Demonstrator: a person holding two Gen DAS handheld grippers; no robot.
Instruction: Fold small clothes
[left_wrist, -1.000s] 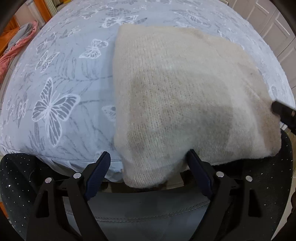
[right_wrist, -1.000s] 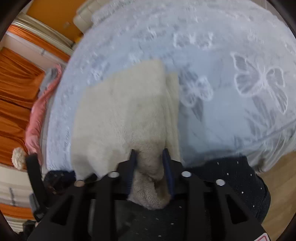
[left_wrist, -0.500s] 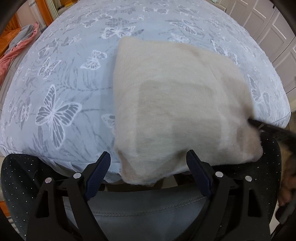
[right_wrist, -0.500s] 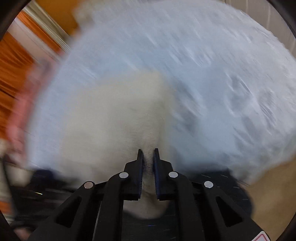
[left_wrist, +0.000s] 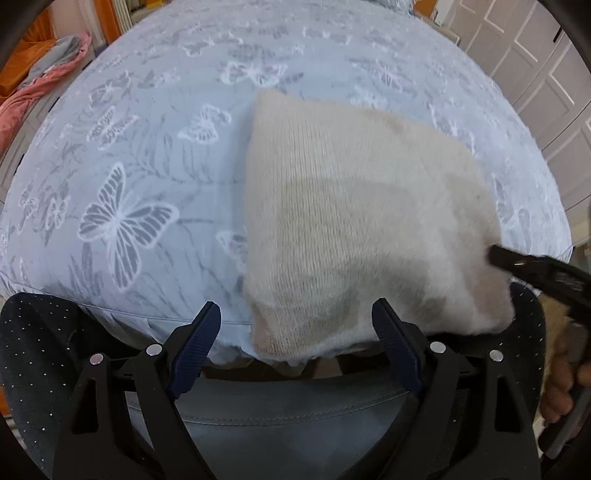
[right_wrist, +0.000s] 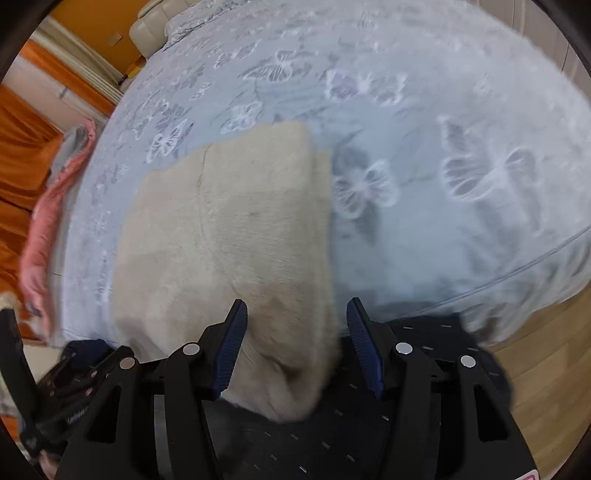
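The cream knitted garment (left_wrist: 354, 225) lay folded on the butterfly-print bedspread (left_wrist: 122, 206), its near edge hanging over the edge of the bed toward the camera. Through the knit a darker squarish patch showed, layers doubled underneath. In the right wrist view the same garment (right_wrist: 229, 236) sat on the left half of the bed cover (right_wrist: 443, 206), a seam line running down it and a narrow under-layer peeking out along its right side.

The left gripper (left_wrist: 295, 350) stood wide open, blue-padded fingers (left_wrist: 195, 347) spread either side of the garment's hanging corner, gripping nothing; whether a pad brushed the wool was hard to tell. The right gripper (right_wrist: 295, 347) was open as well, fairly wide, with the garment's near corner drooping between its pads (right_wrist: 231, 350). The left pad sat against the wool, the right pad apart from it, so nothing was clamped. In the left wrist view the right gripper (left_wrist: 498, 256) reached in from the right edge, its tip at the garment's right corner, and the hand (left_wrist: 561, 380) behind it was cut off by the frame.

The right wrist picture was smeared, especially over the bedspread. A pink cloth (left_wrist: 33, 96) lay heaped off the bed's far left side. Dark dotted fabric (right_wrist: 424, 369) filled the foreground below the bed edge.
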